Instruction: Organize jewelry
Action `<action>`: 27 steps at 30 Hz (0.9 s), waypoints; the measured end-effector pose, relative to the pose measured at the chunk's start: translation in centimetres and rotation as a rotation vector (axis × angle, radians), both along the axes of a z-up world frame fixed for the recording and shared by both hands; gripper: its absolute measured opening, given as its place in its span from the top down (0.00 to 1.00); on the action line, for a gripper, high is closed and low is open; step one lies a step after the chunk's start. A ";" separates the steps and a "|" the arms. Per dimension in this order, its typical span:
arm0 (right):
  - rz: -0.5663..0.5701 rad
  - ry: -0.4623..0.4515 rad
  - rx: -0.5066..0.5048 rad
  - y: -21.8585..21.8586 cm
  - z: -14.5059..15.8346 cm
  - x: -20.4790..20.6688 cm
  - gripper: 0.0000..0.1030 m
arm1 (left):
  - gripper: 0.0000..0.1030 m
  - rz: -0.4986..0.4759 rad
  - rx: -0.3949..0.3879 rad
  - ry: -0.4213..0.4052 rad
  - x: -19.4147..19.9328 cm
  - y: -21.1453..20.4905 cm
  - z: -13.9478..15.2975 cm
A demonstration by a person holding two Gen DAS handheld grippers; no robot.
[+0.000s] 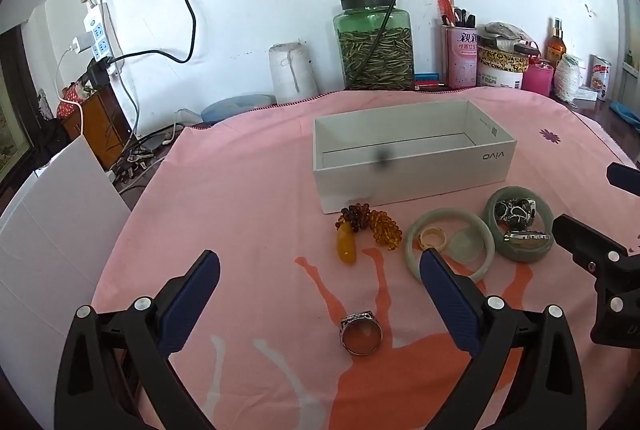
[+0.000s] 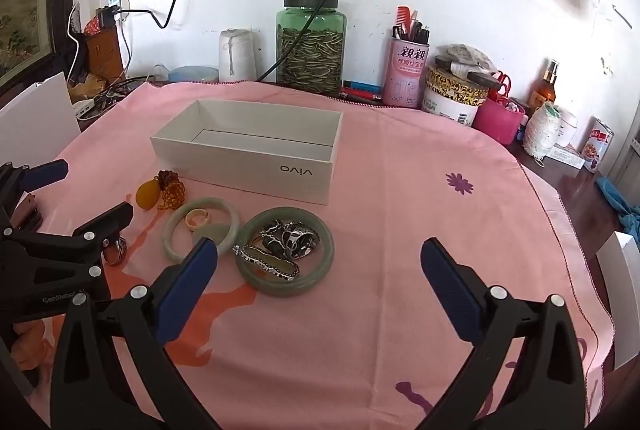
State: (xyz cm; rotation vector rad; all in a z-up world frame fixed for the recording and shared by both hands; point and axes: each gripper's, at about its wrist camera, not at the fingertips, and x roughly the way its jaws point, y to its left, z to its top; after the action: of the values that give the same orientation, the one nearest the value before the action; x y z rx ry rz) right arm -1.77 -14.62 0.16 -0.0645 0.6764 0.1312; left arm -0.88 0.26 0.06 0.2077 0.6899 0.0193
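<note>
An open white vivo box (image 1: 412, 170) (image 2: 256, 166) stands empty on the pink cloth. In front of it lie an amber bead strand with a yellow pendant (image 1: 360, 226) (image 2: 160, 190), a pale jade bangle (image 1: 450, 244) (image 2: 202, 226) around a small cream ring (image 1: 432, 237) and a pale disc, and a darker jade bangle (image 1: 520, 222) (image 2: 288, 250) holding silver pieces. A silver ring (image 1: 361, 332) with a reddish stone lies between the open fingers of my left gripper (image 1: 320, 262). My right gripper (image 2: 320, 250) is open and empty, just short of the darker bangle.
Along the wall stand a green glass jar (image 1: 376, 44), a white thread spool (image 1: 290, 72), a pink canister with combs (image 2: 404, 74), tins and bottles. A white board (image 1: 52, 214) leans at the left table edge. Cables hang from the wall.
</note>
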 end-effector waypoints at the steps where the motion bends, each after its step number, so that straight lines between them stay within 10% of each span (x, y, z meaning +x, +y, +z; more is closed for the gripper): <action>1: -0.001 -0.002 0.000 0.0 0.0 0.0 0.06 | 0.05 -0.001 0.002 -0.002 0.0 0.0 0.0; 27: 0.010 0.014 0.003 0.2 -0.6 0.0 0.06 | 0.05 0.009 0.008 -0.014 -0.2 0.4 0.0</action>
State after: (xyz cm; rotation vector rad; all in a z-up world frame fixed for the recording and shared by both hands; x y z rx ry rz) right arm -1.78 -14.37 -0.49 -0.0638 0.6901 0.1429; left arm -1.09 0.63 0.05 0.2123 0.6764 0.0318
